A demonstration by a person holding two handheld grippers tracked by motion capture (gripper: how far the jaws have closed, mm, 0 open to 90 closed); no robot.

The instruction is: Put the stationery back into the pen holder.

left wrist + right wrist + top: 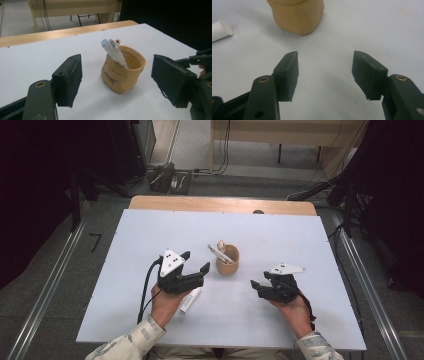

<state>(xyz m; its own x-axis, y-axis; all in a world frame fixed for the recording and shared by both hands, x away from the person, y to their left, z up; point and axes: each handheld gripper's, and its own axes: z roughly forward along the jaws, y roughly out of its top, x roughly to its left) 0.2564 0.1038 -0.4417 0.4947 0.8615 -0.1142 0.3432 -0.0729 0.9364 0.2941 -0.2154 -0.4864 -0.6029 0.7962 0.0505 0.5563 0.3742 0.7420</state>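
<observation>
The worktop is a pale, bluish-white sheet that lies over a wooden table, and a strip of the wood shows along its far edge. 2 things rest directly on it. Near the middle stands a small tan pouch, upright and open at the top, with white pens leaning out of it. A white tube lies flat on the sheet toward the near left side, a little apart from the pouch. The surface around them is plain and smooth.
</observation>
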